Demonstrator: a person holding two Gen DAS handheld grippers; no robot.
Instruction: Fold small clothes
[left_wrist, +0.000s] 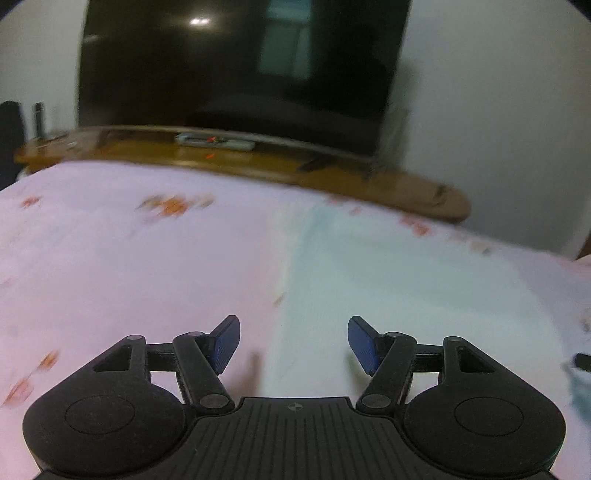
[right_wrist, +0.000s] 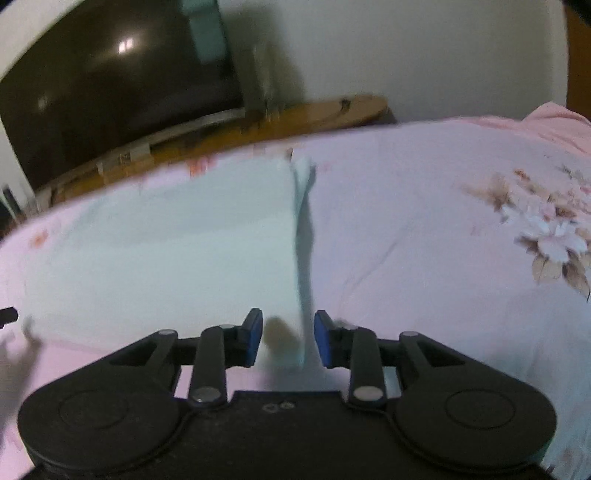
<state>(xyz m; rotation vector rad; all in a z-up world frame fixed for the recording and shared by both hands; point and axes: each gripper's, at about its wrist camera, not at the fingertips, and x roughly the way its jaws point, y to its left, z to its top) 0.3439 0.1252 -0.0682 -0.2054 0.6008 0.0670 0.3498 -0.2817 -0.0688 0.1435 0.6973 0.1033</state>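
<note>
A pale mint-green small garment (left_wrist: 388, 280) lies flat on a pink floral bedsheet (left_wrist: 129, 258). My left gripper (left_wrist: 293, 343) is open and empty, just above the garment's near left edge. In the right wrist view the same garment (right_wrist: 166, 251) spreads to the left, with a raised fold or edge (right_wrist: 304, 229) running toward my right gripper (right_wrist: 288, 339). The right jaws are partly open, with the garment's near right corner lying between them, not pinched. Both views are motion-blurred.
The bedsheet (right_wrist: 443, 240) has flower prints at the right (right_wrist: 554, 240). Beyond the bed stands a wooden TV stand (left_wrist: 258, 158) with a dark television (left_wrist: 240, 66) against a white wall. A dark tip of the other gripper (left_wrist: 583, 360) shows at the right edge.
</note>
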